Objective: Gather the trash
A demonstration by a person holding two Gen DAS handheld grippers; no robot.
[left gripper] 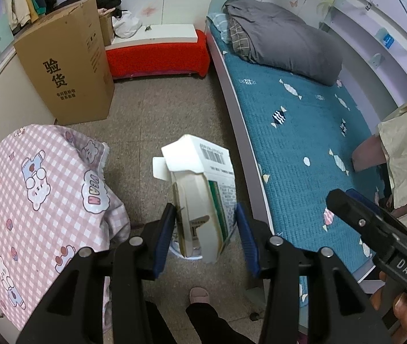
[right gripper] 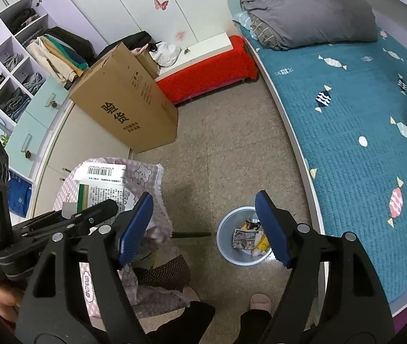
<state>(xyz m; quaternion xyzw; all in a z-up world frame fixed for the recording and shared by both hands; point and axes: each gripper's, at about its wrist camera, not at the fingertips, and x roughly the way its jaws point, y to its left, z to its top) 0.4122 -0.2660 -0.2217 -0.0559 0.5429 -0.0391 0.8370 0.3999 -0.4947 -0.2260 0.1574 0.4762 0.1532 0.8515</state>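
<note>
White cardboard, creased and printed with a barcode, makes up the empty carton point(left gripper: 203, 192) that we hold in our left gripper point(left gripper: 205, 218); its blue pads press the carton's two sides, so the jaws are clenched on it, above the speckled floor point(left gripper: 160, 109). Below the carton we see the rim of a pale blue waste bin point(right gripper: 242, 236), already holding crumpled wrappers. Our right gripper point(right gripper: 204, 220) hangs over that bin with its jaws spread wide and nothing between them. To our left stands a small table under a pink checked cloth point(left gripper: 34, 189), with a tall brown shipping box point(left gripper: 68, 68) behind it. To our right runs the bed with its teal quilt point(left gripper: 303, 143).
</note>
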